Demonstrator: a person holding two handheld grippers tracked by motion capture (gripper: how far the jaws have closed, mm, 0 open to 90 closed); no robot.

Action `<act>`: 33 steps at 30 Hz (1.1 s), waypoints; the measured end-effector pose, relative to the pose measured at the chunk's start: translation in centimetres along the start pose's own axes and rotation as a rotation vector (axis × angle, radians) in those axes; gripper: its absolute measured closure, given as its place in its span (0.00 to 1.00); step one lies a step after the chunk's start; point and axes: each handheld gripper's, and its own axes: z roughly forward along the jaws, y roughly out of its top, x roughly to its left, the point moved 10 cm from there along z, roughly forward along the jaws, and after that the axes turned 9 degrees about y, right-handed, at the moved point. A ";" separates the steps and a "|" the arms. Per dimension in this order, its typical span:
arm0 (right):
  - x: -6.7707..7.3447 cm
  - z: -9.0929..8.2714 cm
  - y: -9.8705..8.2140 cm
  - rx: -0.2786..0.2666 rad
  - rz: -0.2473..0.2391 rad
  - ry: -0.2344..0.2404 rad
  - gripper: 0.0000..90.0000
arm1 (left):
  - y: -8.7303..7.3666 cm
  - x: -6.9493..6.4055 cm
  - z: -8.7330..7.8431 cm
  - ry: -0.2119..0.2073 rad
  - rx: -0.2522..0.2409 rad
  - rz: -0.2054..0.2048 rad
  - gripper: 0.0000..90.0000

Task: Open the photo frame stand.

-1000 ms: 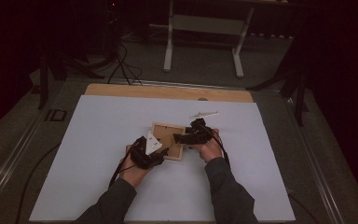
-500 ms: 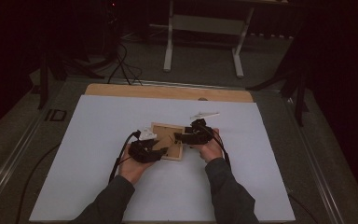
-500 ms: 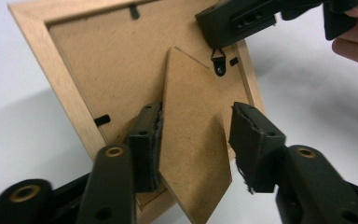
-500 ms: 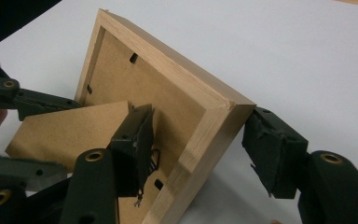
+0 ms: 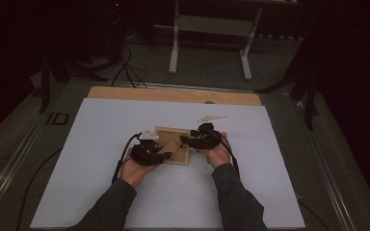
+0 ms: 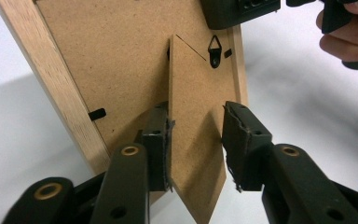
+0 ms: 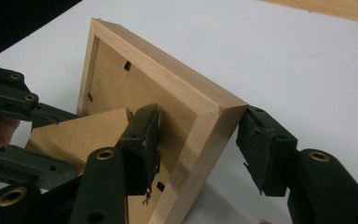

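A wooden picture frame [image 5: 172, 146] lies face down near the middle of the white sheet [image 5: 101, 144] that covers the table, its brown fibreboard back turned up. Everything else sits around that frame.

The left gripper [image 5: 155, 155] comes at the frame's near left side. In the left gripper view its 2 jaws straddle the hinged stand flap [image 6: 193, 140] that sticks up from the back panel: 1 pad lies against the flap's left face, while the other stands just off its right face with a sliver of daylight between (so the flap is bracketed, not yet squeezed). These jaws have just been closing, and they are about half open.

The right gripper [image 5: 187, 140] comes at the frame's right side. In the right gripper view its jaws span the frame's corner rail [image 7: 205, 126], the inner pad over the back panel just inside the rail, the outer pad right at the outside of the corner. A narrow gap seems to remain on both sides, though at the outer pad I cannot tell for sure whether it touches. These jaws too have just been closing, with the rail between them.

A small black hanger loop [image 6: 214, 45] sits on the back panel beyond the flap. Beyond the frame, the table's bare wooden edge [image 5: 173, 95] shows past the sheet.
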 end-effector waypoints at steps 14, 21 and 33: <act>0.6 -1.0 1.0 -0.048 -0.076 -0.053 0.62 | 0.6 0.5 0.0 0.058 -0.002 0.038 0.76; 1.0 -1.2 1.2 -0.057 -0.100 -0.062 0.63 | 0.5 0.6 0.2 0.089 0.013 0.081 0.76; 1.7 -1.5 1.1 -0.043 -0.155 -0.085 0.62 | 0.3 0.5 0.3 0.143 0.004 0.135 0.76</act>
